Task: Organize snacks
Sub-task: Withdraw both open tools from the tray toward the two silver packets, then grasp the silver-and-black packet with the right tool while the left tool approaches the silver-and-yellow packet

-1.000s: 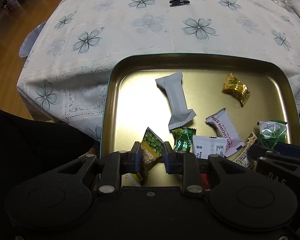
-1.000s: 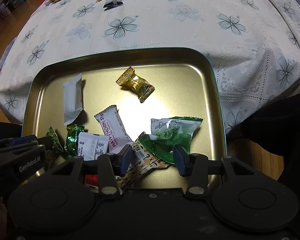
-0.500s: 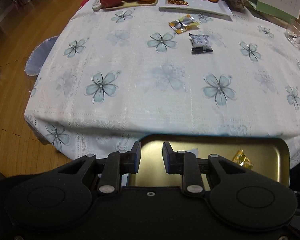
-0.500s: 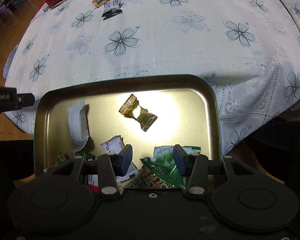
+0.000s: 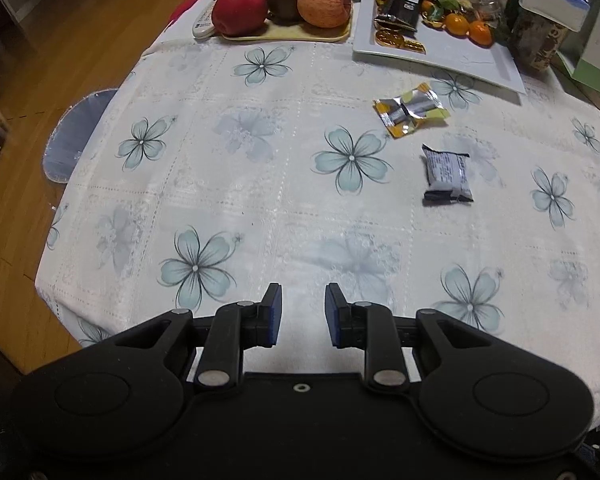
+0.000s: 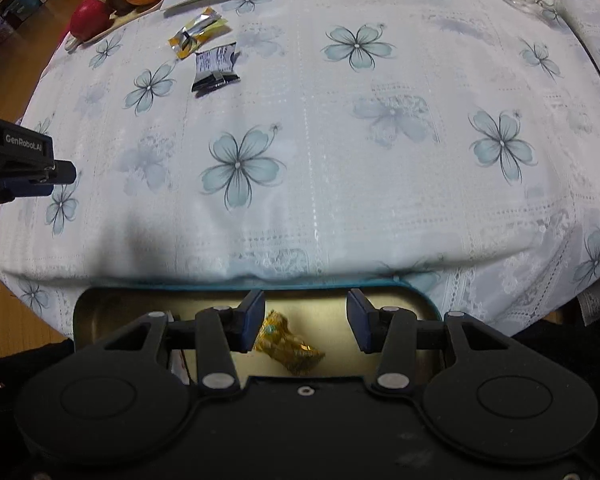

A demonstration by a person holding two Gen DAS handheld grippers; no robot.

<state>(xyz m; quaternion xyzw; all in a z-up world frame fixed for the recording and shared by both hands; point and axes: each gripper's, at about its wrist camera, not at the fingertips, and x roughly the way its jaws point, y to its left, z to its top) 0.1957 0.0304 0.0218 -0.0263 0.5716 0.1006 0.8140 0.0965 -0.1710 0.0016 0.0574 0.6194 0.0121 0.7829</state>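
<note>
Left gripper (image 5: 303, 314) hovers over the flowered surface (image 5: 260, 184), jaws spread and empty; a yellow-silver packet (image 5: 410, 110) and a grey packet (image 5: 446, 174) lie ahead. Right gripper (image 6: 305, 320), jaws spread wide, hangs over the gold tin tray (image 6: 420, 306) holding a gold-wrapped candy (image 6: 290, 346)

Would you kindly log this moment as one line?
left gripper: open, empty | right gripper: open over tin tray | loose: yellow-silver packet, dark packet

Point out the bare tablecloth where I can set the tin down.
Free: the near cloth between the table edge and the dark wrapped snack. Crowded: the far end, with the fruit tray and white plate.
</note>
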